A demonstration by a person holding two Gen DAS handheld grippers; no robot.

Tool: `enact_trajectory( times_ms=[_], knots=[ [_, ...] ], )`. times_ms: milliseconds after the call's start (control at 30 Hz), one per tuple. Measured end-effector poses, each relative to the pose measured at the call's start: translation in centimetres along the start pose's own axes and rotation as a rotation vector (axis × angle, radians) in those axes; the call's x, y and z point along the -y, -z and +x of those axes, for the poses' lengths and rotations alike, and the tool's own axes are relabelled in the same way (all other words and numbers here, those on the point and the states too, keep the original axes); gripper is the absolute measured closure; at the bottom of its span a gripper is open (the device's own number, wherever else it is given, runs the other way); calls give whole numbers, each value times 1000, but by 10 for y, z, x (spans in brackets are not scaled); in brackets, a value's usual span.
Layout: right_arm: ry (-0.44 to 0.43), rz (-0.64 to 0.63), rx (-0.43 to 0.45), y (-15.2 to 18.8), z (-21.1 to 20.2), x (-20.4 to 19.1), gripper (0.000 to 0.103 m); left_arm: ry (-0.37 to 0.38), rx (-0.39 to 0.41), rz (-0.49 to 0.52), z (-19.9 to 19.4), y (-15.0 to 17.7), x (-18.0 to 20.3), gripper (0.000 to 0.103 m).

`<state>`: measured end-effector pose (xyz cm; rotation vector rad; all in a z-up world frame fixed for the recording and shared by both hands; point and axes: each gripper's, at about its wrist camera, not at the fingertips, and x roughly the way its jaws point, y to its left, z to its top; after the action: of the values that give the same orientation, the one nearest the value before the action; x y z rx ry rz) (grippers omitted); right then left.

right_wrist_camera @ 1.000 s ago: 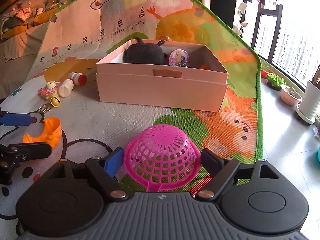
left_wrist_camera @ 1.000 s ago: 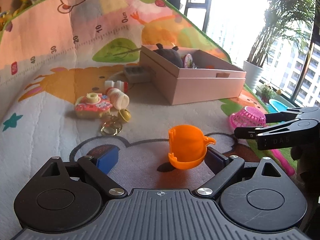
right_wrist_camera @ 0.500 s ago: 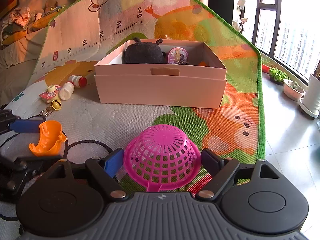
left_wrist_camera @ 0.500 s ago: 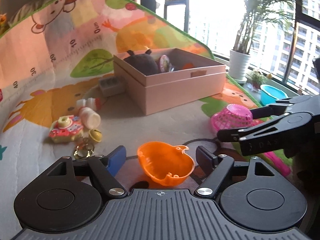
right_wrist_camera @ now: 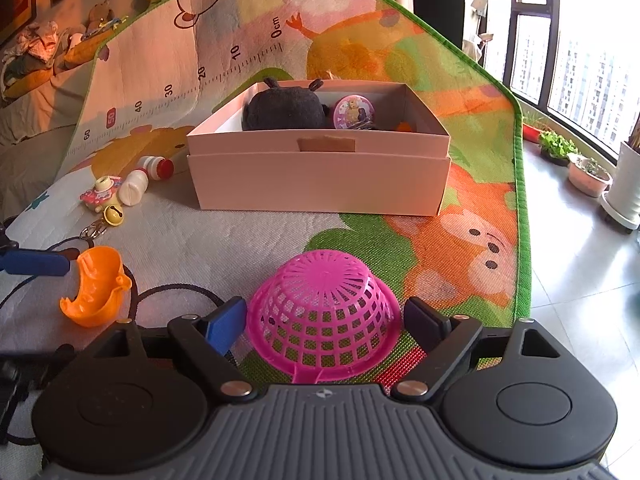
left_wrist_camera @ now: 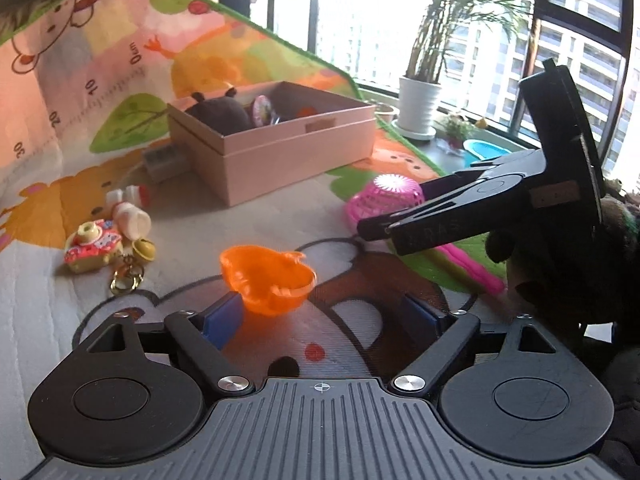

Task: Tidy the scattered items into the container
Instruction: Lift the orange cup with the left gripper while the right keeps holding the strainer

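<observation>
While a cartoon play mat (right_wrist_camera: 440, 92) covers the floor by the window, the far pink box (right_wrist_camera: 320, 184) holds a dark plush toy (right_wrist_camera: 284, 108); my left tongs (left_wrist_camera: 320, 316) are opening beside the orange scoop (left_wrist_camera: 268, 276), and my right tongs (right_wrist_camera: 324, 324) gape around the upturned pink basket (right_wrist_camera: 324, 304).

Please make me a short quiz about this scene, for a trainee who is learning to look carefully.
1. True or false: the pink basket lies upside down on the mat.
2. What is already inside the pink box? A) a dark plush toy B) a white bottle C) a toy camera
3. Fill in: the orange cup lies between the fingers of the ___ tool.

Key: 1 true; 2 A; 3 left (the left tool).
</observation>
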<state>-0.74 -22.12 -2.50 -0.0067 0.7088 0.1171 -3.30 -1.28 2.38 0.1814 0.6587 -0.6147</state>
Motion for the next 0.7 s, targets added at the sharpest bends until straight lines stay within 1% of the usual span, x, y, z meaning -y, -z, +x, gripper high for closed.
enact_trajectory(
  times_ms=[67, 133, 167, 233, 367, 533, 633, 700],
  knots=[
    [-2, 6, 0, 0, 0, 1, 16, -42, 6, 7, 3, -1, -4, 9],
    [-4, 9, 1, 0, 0, 1, 16, -72, -4, -15, 6, -3, -12, 9],
    [-5, 10, 2, 0, 0, 1, 16, -65, -9, -29, 5, -3, -15, 9],
    [-9, 19, 4, 0, -1, 3, 16, -29, -15, -44, 3, -3, -16, 9],
    [-18, 46, 11, 0, -2, 7, 15, 39, -14, -43, 2, -1, -4, 9],
    [-23, 64, 14, 0, -2, 10, 14, 129, -6, -104, 7, -2, 2, 9],
    [-26, 73, 17, 0, -3, 11, 13, 127, -3, -81, 6, -2, 7, 8],
    [-26, 77, 18, 1, -3, 12, 13, 86, 1, -75, 4, -2, 5, 8]
  ],
)
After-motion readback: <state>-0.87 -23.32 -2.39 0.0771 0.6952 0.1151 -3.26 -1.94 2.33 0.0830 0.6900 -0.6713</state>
